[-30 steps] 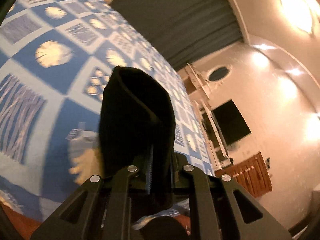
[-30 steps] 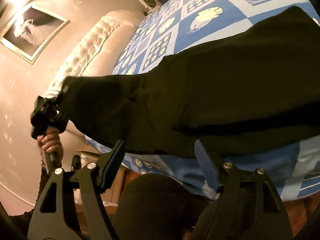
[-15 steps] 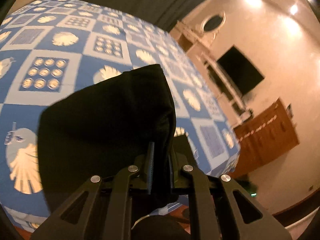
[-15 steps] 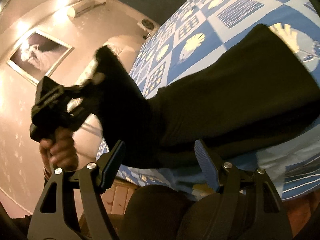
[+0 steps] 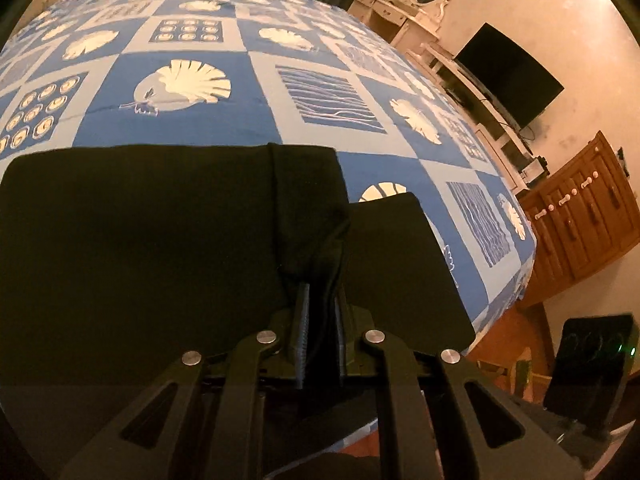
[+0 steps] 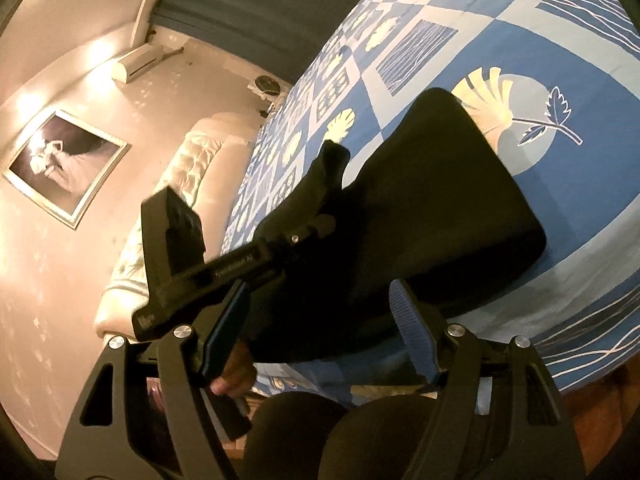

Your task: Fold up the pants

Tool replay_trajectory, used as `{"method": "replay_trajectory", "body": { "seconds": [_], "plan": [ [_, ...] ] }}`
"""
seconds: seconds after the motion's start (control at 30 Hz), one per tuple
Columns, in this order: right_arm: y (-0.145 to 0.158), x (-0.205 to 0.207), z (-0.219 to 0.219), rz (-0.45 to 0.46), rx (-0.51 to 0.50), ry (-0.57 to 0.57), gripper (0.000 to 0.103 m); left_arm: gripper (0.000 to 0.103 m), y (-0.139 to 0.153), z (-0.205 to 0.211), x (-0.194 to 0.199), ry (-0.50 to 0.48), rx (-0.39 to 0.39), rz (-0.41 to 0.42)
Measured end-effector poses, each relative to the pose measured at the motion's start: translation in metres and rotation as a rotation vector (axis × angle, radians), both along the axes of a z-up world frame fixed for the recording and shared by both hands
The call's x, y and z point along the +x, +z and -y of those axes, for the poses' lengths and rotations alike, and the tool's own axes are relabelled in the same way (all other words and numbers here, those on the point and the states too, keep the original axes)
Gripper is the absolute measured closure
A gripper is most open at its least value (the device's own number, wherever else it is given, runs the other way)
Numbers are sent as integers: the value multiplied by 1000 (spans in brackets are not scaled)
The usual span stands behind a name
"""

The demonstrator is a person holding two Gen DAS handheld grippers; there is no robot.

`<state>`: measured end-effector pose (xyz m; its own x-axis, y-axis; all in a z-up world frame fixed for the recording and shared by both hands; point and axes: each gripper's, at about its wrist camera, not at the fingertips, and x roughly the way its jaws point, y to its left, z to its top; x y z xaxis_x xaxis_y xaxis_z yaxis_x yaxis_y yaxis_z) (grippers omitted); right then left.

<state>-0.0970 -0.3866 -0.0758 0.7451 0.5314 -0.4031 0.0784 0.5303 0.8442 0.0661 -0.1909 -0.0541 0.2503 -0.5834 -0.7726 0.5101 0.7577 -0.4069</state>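
Now a fold of the black pants (image 5: 152, 248) is clamped by the left tool (image 5: 320, 312) over the bed (image 5: 224, 128); the right tool (image 6: 320, 320) is held apart, empty.

1. Black pants (image 6: 440, 216) lay on the bed (image 6: 580, 60), over its blue patterned cover.
2. Left gripper (image 6: 320, 216) pinched a bunched fold of the pants, raised at their left end.
3. Right gripper (image 6: 320, 316) hovered near the bed's edge, its blue pads (image 6: 412, 328) apart and touching no fabric.
4. A framed picture (image 6: 64, 164) hung on the wall.
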Motion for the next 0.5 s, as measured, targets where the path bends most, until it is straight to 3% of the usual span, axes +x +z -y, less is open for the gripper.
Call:
{"method": "replay_trajectory", "body": {
  "seconds": [0.13, 0.3, 0.4, 0.5],
  "plan": [
    [3, 2, 7, -1, 26, -17, 23, 83, 15, 1, -18, -39, 38, 90],
    [8, 19, 12, -25, 47, 3, 22, 30, 56, -43, -36, 42, -45, 173],
    [7, 38, 9, -55, 23, 14, 22, 26, 71, -93, -34, 181, -87, 193],
    [1, 64, 5, -97, -20, 41, 22, 25, 61, -139, -22, 307, -84, 140]
  ]
}}
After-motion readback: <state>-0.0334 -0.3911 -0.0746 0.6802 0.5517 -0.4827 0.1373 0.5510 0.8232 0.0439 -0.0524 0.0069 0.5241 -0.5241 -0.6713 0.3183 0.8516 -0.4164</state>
